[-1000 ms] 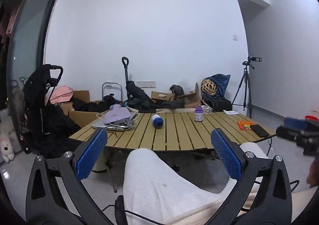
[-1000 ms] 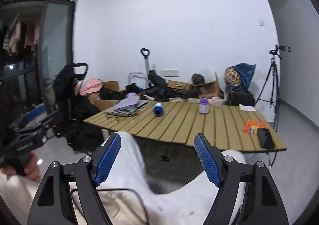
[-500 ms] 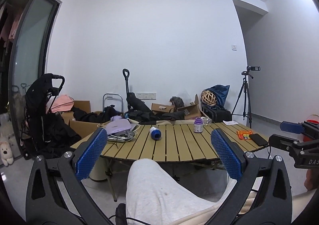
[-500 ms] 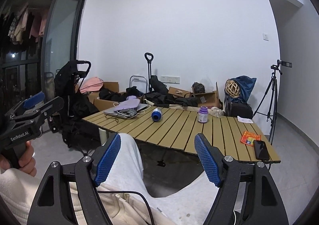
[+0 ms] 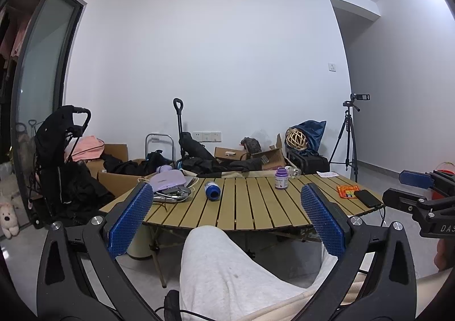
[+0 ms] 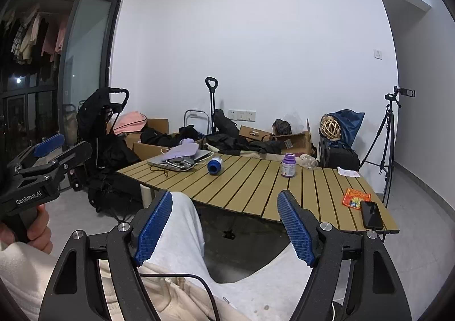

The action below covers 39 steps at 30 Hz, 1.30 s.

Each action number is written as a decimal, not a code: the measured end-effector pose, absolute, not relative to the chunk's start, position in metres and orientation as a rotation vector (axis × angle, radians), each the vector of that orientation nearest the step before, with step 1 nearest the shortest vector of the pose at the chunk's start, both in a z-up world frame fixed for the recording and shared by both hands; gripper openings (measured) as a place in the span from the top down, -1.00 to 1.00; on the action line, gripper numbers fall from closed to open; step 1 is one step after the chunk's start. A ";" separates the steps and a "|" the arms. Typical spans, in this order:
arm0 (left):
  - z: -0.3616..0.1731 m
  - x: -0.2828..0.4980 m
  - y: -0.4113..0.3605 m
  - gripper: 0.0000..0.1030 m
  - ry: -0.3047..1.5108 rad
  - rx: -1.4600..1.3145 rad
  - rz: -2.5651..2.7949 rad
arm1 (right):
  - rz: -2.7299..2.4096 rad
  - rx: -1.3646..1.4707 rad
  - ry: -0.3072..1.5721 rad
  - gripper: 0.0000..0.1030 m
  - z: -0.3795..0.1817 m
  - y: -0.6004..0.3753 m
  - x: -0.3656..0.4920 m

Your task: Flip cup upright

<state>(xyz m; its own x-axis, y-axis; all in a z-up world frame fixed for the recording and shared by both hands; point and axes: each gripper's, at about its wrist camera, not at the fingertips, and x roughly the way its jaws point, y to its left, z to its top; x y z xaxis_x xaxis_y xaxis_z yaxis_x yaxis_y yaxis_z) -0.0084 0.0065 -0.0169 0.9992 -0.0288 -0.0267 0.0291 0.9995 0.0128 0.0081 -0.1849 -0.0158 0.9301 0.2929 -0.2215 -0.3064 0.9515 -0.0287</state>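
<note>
A blue cup (image 5: 212, 189) (image 6: 214, 165) lies on its side on the wooden slat table (image 5: 256, 207) (image 6: 256, 187), mouth toward me. My left gripper (image 5: 224, 218) is open, held well short of the table above a grey-trousered knee (image 5: 216, 258). My right gripper (image 6: 224, 225) is open too, also short of the table over the person's lap. Each gripper shows in the other's view: the right one (image 5: 418, 193) at the right edge, the left one (image 6: 45, 159) at the left edge, held in a hand (image 6: 34, 233).
On the table stand a purple bottle (image 5: 281, 177) (image 6: 289, 165), a laptop with a lilac cloth and cables (image 5: 170, 184) (image 6: 182, 157), an orange packet (image 5: 347, 191) (image 6: 355, 197) and a black phone (image 5: 368, 198) (image 6: 371, 214). Behind are boxes, bags, a stroller (image 5: 62, 150) and a tripod (image 5: 349, 136).
Both grippers have tilted upward and drawn back slightly, so the table sits lower and farther in each view. Both stay open.
</note>
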 end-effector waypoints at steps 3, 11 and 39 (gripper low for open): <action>-0.018 -0.008 0.006 -1.00 0.033 0.012 -0.033 | 0.307 -0.064 0.218 -0.57 -0.016 -0.185 0.008; -0.018 -0.008 0.010 -1.00 0.044 0.007 -0.040 | 0.305 -0.067 0.213 -0.57 -0.015 -0.184 0.007; -0.018 -0.008 0.011 -1.00 0.039 0.012 -0.044 | 0.306 -0.067 0.213 -0.57 -0.015 -0.181 0.006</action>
<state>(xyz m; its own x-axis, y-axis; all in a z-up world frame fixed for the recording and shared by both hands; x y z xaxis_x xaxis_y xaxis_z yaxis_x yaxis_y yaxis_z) -0.0081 0.0112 -0.0185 0.9983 -0.0439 -0.0391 0.0444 0.9990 0.0109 0.0060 -0.1813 -0.0150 0.9314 0.2916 -0.2180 -0.3057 0.9516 -0.0331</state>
